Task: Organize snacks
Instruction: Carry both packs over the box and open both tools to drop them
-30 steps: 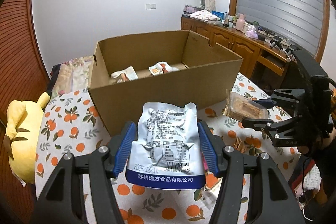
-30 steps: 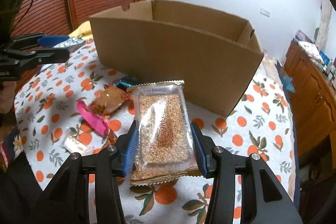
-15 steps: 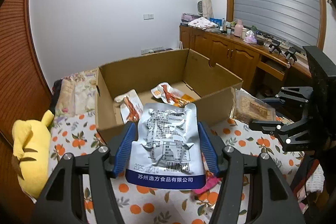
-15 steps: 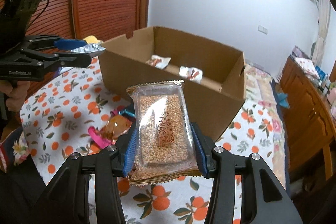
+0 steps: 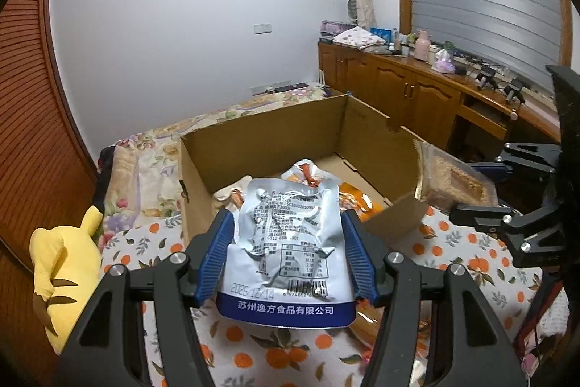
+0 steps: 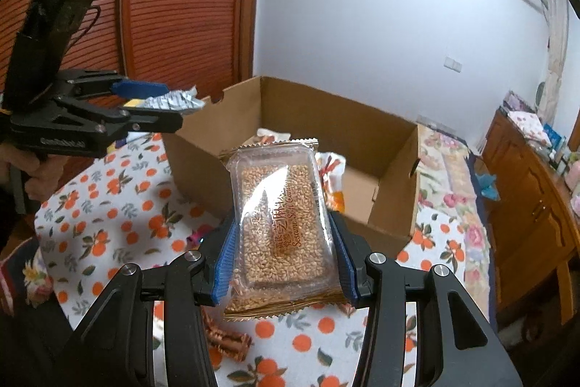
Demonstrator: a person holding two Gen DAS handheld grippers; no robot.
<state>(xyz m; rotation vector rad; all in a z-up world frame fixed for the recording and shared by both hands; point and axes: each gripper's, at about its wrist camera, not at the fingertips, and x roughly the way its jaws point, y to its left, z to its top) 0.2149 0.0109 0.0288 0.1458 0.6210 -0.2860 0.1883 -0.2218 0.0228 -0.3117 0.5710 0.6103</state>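
Observation:
My left gripper (image 5: 288, 223) is shut on a silver foil pouch (image 5: 286, 252) with a blue bottom band, held above the near wall of the open cardboard box (image 5: 261, 136). Inside the box lie several white, red and orange snack packs (image 5: 308, 175). My right gripper (image 6: 281, 227) is shut on a clear sesame candy pack (image 6: 281, 223), raised in front of the same box (image 6: 377, 133). The right gripper and its pack (image 5: 453, 176) show at the right of the left wrist view. The left gripper and its pouch (image 6: 170, 102) appear at the left of the right wrist view.
The box stands on a table with an orange-print cloth (image 6: 119, 223). Loose wrapped snacks (image 6: 224, 340) lie on the cloth near me. A yellow plush toy (image 5: 61, 263) sits left of the table. A wooden cabinet (image 5: 409, 89) lines the right wall; a bed lies behind the box.
Both grippers have risen with their packs and come closer to the box. The box's inside and the snacks in it now show from above its near wall.

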